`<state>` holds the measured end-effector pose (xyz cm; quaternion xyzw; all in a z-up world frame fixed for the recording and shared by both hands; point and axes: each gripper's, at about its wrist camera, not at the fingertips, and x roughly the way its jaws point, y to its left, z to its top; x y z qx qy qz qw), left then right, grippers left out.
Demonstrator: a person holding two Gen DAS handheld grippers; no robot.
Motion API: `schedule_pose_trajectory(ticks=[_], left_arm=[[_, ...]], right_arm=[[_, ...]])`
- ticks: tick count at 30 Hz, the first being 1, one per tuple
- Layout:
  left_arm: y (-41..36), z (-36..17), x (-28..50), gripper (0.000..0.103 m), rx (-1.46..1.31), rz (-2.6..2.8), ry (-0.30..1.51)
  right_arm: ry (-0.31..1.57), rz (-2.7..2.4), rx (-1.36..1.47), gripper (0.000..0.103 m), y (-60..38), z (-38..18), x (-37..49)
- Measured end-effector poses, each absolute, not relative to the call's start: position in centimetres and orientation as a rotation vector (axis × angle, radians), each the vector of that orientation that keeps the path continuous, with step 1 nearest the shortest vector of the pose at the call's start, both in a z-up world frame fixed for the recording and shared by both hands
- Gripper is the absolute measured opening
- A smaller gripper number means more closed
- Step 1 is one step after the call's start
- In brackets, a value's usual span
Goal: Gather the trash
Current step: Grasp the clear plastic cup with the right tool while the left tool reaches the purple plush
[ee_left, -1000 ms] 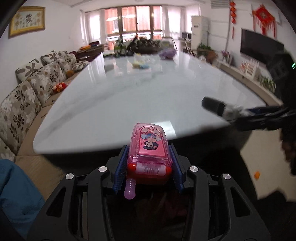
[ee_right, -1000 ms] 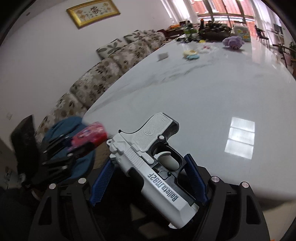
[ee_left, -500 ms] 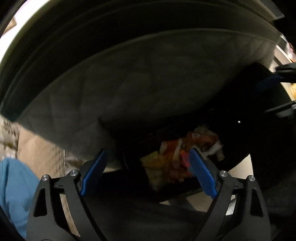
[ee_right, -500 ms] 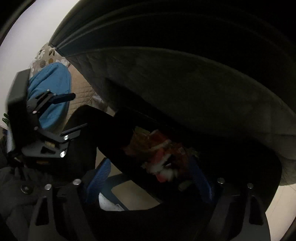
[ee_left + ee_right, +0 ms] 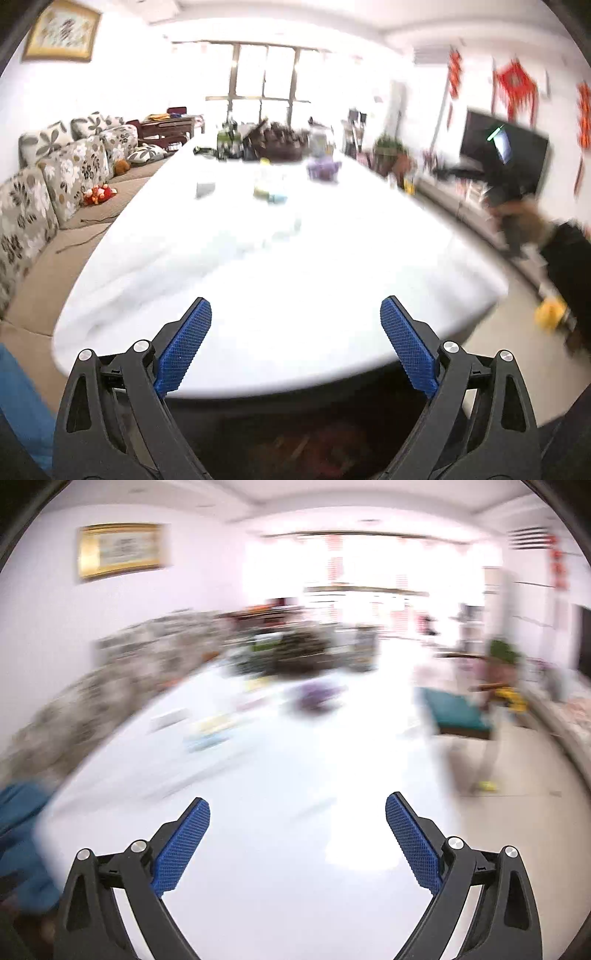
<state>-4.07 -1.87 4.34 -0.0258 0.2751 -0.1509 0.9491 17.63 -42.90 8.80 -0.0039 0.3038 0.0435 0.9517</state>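
"Left wrist view first. What is new here?"

"The left claw [image 5: 295,314] had a pink toy a moment ago. Now it has nothing. Its two blue pads [image 5: 184,347] are far apart and spreading wider. The right claw [image 5: 297,805] had a toy gun. Now it has nothing too, and it is also spreading."

"Where did the toys go?"

"Just before this, both claws were over a dark bin [image 5: 314,443] full of red and orange stuff. I think the toys fell in there. The bin sits low under the near edge of the table [image 5: 258,295], but it is dark and blurry, so I can't be sure."

"So what does that mean?"

"Two bits of trash are done. Both claws are free to get more."

"Is there more?"

"Yes, near the far end of the table. I count three small things: one purple thing [image 5: 322,169], one yellow and blue thing [image 5: 269,192], and one grey card [image 5: 205,189]. Behind them, at the far edge, is one dark pile. It is too blurry to count."

"And how many claws?"

"Two claws, with two blue pads each."
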Motion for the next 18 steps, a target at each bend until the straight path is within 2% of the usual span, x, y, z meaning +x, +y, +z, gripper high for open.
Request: schedule_pose_trajectory(ticks=[4, 11, 12, 13, 14, 15, 16, 18], left_arm=[[-3.4, 4.1, 0.7, 0.090, -0.129, -0.301, 0.587], [-4.5, 2.0, 5.2, 0.090, -0.107, -0.275, 0.679], [-4.6, 1.8, 6.0, 0.090, -0.114, -0.277, 0.690], [-4.7, 1.5, 6.7, 0.090, -0.120, -0.274, 0.698], [-4.7, 1.3, 7.3, 0.090, -0.126, -0.273, 0.704], [-5.0, 1.2, 7.7, 0.090, -0.133, -0.281, 0.710], [-5.2, 1.1, 8.3, 0.090, -0.137, -0.293, 0.717], [-5.9, 1.1, 9.6, 0.090, -0.133, -0.304, 0.727]], right_arm=[[0.708, 0.010, -0.069, 0.094, -46.2, 5.7, 29.2], [0.844, -0.005, -0.145, 0.090, -49.2, -0.2, 40.9], [0.864, -0.004, -0.154, 0.086, -49.5, -0.9, 41.8], [0.904, -0.004, -0.146, 0.073, -49.5, -1.9, 42.4], [0.907, 0.013, -0.104, 0.070, -49.8, -2.1, 42.3], [0.913, 0.023, -0.062, 0.045, -50.1, -2.2, 42.4], [0.918, 0.038, -0.025, 0.040, -50.3, -2.1, 42.3], [0.934, 0.056, -0.028, 0.040, -49.3, -2.2, 42.0]])
